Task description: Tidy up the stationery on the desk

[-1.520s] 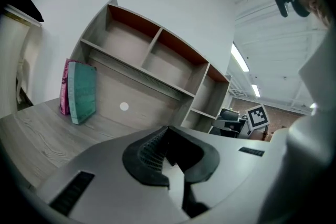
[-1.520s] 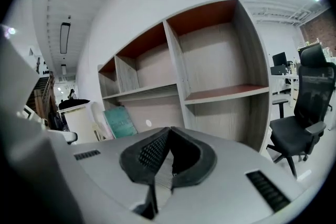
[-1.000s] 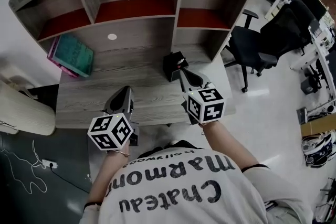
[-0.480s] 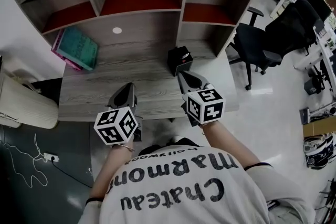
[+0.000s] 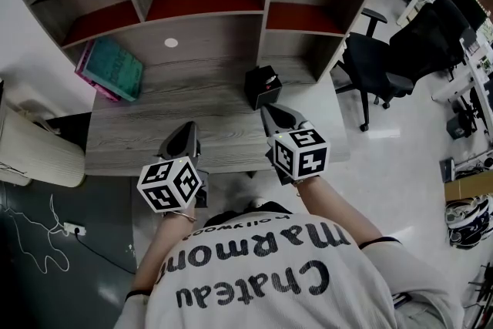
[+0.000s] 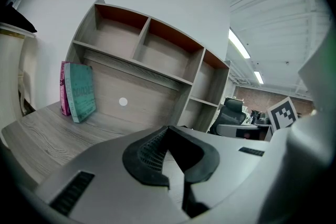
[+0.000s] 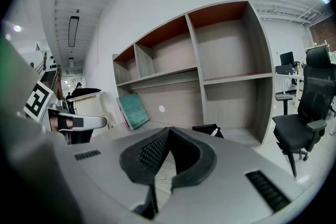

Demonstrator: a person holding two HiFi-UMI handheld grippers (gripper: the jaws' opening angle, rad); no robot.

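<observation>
A black pen holder [image 5: 263, 86] stands on the grey wooden desk [image 5: 146, 123] under the right bay of the shelf unit; something small and pale pokes from it. In the right gripper view the pen holder [image 7: 209, 129] shows just past my jaws. My right gripper [image 5: 266, 110] is shut and empty, a little short of the holder, seen also as the right gripper [image 7: 169, 130]. My left gripper [image 5: 187, 130] hovers over the desk's front edge, shut with nothing in it; the left gripper view shows the left gripper [image 6: 168, 128] meeting at the tips.
A teal book [image 5: 115, 67] and a pink book [image 5: 82, 73] lean at the desk's back left. The shelf unit [image 5: 266, 27] rises behind. A black office chair [image 5: 377, 62] stands to the right and a white rounded object [image 5: 35, 154] to the left.
My right gripper has drawn back a little from the black pen holder and sunk slightly. The left gripper has stayed about where it was.
</observation>
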